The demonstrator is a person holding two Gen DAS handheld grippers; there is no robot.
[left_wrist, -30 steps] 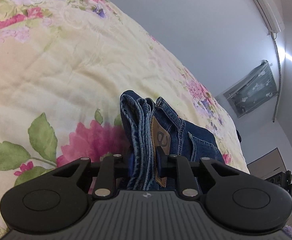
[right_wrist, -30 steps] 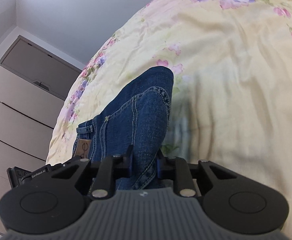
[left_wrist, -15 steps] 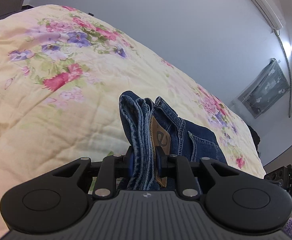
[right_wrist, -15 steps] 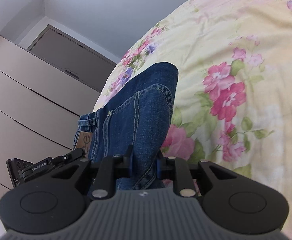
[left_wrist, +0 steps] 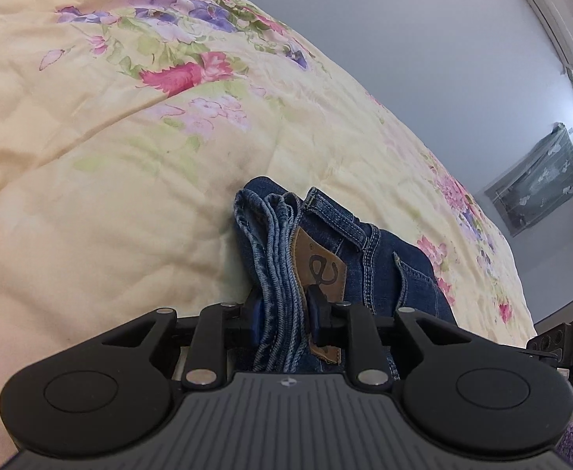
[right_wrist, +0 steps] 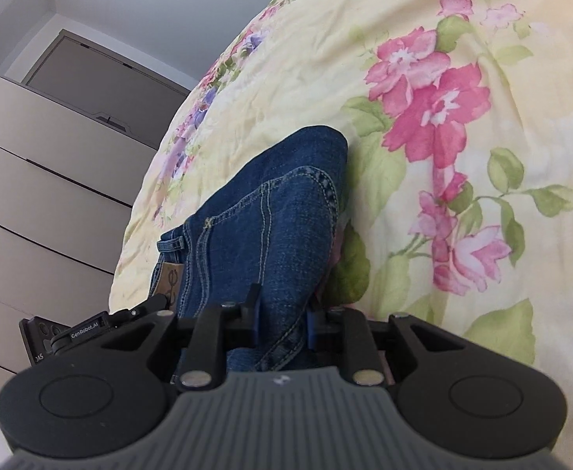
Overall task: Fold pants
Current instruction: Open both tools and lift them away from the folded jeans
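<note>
Left jaws: the left gripper (left_wrist: 284,315) is clamped on a thick bundle of stacked denim layers at the waistband end of the pants (left_wrist: 349,258); the jaws have just been opening a little, yet the blue pads are pressed against the cloth on both sides
Right jaws: the right gripper (right_wrist: 282,313) is closed on a folded edge of the same pants (right_wrist: 274,215), dark denim filling the narrow gap between its pads
Leather patch: the brown patch (left_wrist: 319,264) lies against the right pad in the left view, so that hand has the waistband corner
Where the pants are: bunched and lifted between the two grippers, over the floral bedspread (left_wrist: 129,156); each wrist view shows the other gripper just beside the cloth, at its right edge in one and its left edge in the other
Done so far: several layers already lie on one another, so I judge at least one fold is made
Left to do: the bundle is not yet laid flat; it looks ready to be lowered onto the bedspread, released and smoothed
Surroundings: a pale wardrobe (right_wrist: 31,196) far left in the right view, an air conditioner (left_wrist: 548,8) high on the far wall in the left view
</note>
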